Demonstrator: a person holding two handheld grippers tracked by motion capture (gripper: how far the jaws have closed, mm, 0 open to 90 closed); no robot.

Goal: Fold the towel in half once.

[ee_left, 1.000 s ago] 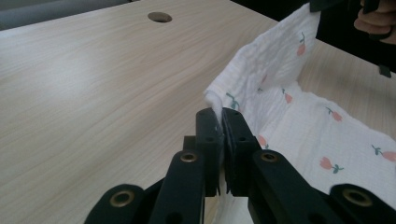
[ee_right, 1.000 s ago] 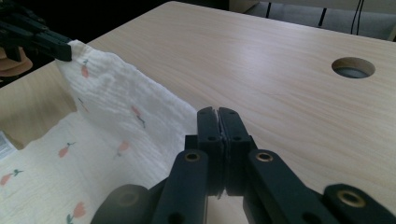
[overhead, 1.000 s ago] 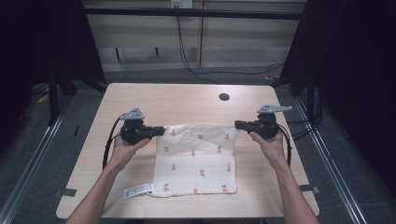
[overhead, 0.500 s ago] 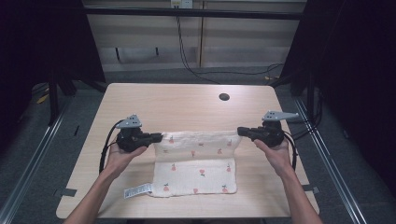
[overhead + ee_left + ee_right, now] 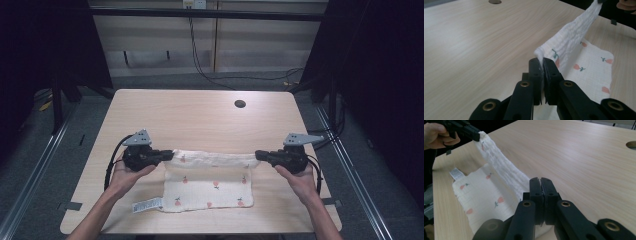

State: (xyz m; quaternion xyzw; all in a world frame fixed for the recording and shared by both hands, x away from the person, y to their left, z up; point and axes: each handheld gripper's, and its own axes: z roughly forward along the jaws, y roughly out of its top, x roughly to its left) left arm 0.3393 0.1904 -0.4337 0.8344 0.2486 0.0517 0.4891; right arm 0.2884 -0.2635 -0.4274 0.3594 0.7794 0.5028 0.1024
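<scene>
Surroundings: dark room around us, with a pale wood-grain table [image 5: 200, 120] that has a round dark cable hole [image 5: 240, 104] near its far edge.
Cloth: we see a white crinkled muslin cloth printed with small red tulips [image 5: 210, 185]; its far edge hangs lifted and stretched between the two pairs of jaws, while the near part lies flat on the table below and in front of them.
Left gripper: our black two-jaw left gripper [image 5: 168, 154] has its jaws pressed together on the left corner of the cloth; in the left gripper view the white fabric [image 5: 571, 42] rises straight out from between the jaws [image 5: 543, 67].
Right gripper: our black two-jaw right gripper [image 5: 259, 155] has its jaws clamped tight at the right corner; in the right gripper view the cloth [image 5: 499, 167] runs away from just left of the jaws [image 5: 540, 185].
Label: a white care tag [image 5: 147, 205] lies flat at the near left corner, well apart from the left jaws.
</scene>
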